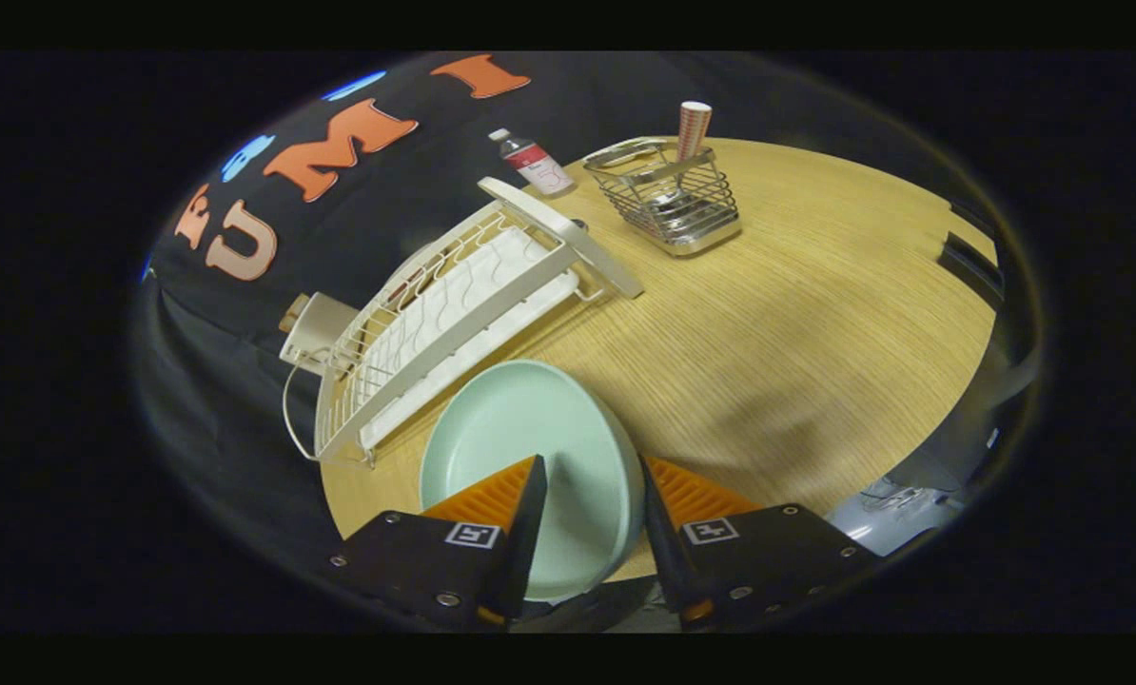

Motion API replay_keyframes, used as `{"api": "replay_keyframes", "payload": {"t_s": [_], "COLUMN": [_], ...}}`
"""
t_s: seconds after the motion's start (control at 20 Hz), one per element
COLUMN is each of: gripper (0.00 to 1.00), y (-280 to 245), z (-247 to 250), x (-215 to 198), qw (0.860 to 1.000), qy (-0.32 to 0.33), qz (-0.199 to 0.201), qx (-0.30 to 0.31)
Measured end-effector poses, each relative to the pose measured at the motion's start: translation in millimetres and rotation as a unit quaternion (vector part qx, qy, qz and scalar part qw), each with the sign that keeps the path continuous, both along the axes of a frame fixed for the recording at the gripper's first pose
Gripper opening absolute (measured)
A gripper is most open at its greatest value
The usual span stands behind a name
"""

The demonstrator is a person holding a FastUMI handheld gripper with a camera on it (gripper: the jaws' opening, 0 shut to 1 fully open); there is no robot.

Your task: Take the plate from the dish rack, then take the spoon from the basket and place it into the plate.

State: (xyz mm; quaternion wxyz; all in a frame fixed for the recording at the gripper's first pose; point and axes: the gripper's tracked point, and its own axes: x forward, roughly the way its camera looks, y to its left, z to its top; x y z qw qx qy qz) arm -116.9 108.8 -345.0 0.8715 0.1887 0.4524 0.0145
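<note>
In the gripper view, the hand-held gripper (592, 471) has its two fingers set a little apart, astride the near right rim of one pale mint-green round plate (530, 447). One finger lies over the plate's inner face and the other outside the rim. Whether both press on it I cannot tell.

The plate is out of the single white wire dish rack (435, 323), which stands empty just beyond it along the left edge of the round light-wood table (815, 333). It seems to sit at the table's near edge, though contact is unclear.

The next target lies well ahead and slightly right of the fingers, near the far edge: one metal wire basket (668, 195). A shiny spoon (671, 202) appears inside, its handle hard to trace, likely upright. One striped paper cup (693, 127) rises from the basket, and one small clear bottle (533, 162) stands to its left.
</note>
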Motion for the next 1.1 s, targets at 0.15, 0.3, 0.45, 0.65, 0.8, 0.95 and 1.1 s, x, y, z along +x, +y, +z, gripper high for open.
{"api": "replay_keyframes", "payload": {"t_s": [0.15, 0.3, 0.45, 0.65, 0.8, 0.95, 1.1], "gripper": [0.62, 0.67, 0.8, 0.96, 0.99, 0.99, 0.99], "y": [-10.9, -28.9, -49.5, -79.0, -96.6, -109.5, -121.4], "z": [0.6, 8.4, 24.5, 49.6, 71.3, 86.6, 100.2], "x": [0.6, 5.4, 14.4, 31.2, 47.8, 65.8, 82.1], "qw": [1.0, 0.999, 0.996, 0.989, 0.979, 0.968, 0.961], "qy": [-0.004, -0.018, -0.046, -0.088, -0.122, -0.148, -0.169], "qz": [-0.003, -0.001, -0.003, 0.01, 0.024, 0.04, 0.046], "qx": [-0.014, -0.044, -0.07, -0.12, -0.162, -0.197, -0.215]}}
